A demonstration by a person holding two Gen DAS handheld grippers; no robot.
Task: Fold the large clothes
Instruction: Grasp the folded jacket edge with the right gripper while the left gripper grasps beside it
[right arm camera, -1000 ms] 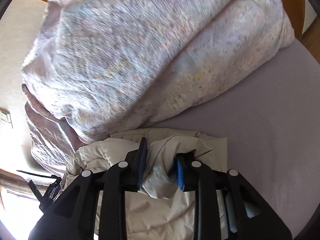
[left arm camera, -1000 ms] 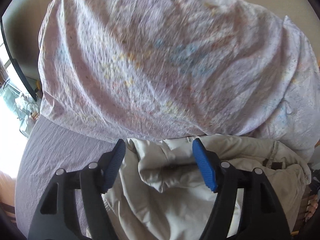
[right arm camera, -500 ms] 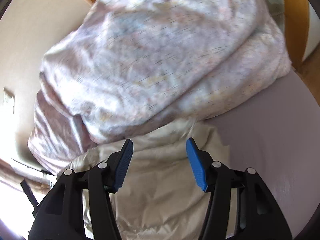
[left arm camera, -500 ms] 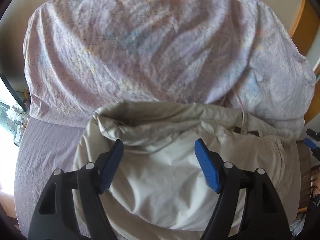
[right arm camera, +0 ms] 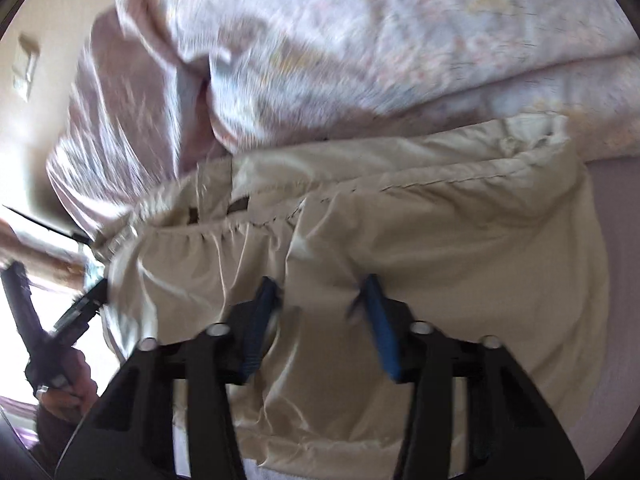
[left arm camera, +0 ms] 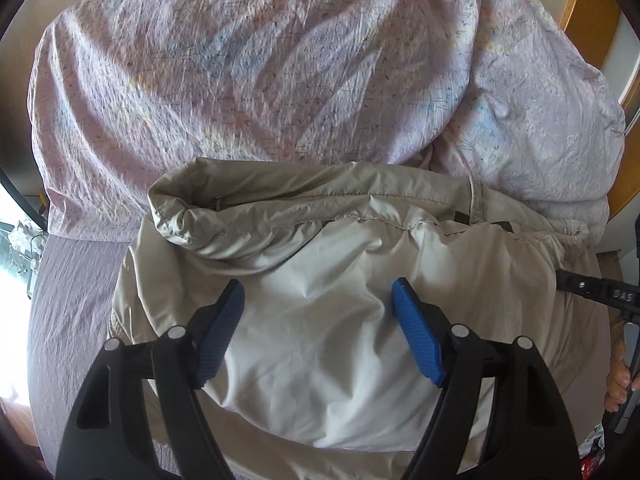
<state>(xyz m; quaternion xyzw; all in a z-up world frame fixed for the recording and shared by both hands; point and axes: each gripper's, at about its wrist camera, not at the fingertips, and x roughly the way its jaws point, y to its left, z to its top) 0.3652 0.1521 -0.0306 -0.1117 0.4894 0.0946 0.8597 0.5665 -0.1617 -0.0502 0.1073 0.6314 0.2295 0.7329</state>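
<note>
1. The left gripper (left arm camera: 316,300) hangs just above the beige jacket (left arm camera: 352,340) with its blue pads spread wide and nothing pinched between them. That suits a pause between grabs: the cloth lies free while the next hold is chosen.

2. The right gripper (right arm camera: 318,300) is blurred. Its jaws have just been closing, narrower than half a second ago, with a ridge of jacket (right arm camera: 440,260) cloth between them; whether the pads truly press it I cannot tell.

3. The jacket lies bunched on the lilac sheet (left arm camera: 72,320), its gathered edge and rolled collar turned away from the cameras and butting against the duvet, probably so the body lies flat for a fold.

4. Beyond it, the floral duvet (left arm camera: 260,80) is heaped along the far side of the bed.

5. Against a second ago: the right gripper then clamped a raised fold, let go, and now closes afresh. In the left view only a rumpled corner showed then; now the whole back spreads below the left jaws, which have opened further.
</note>
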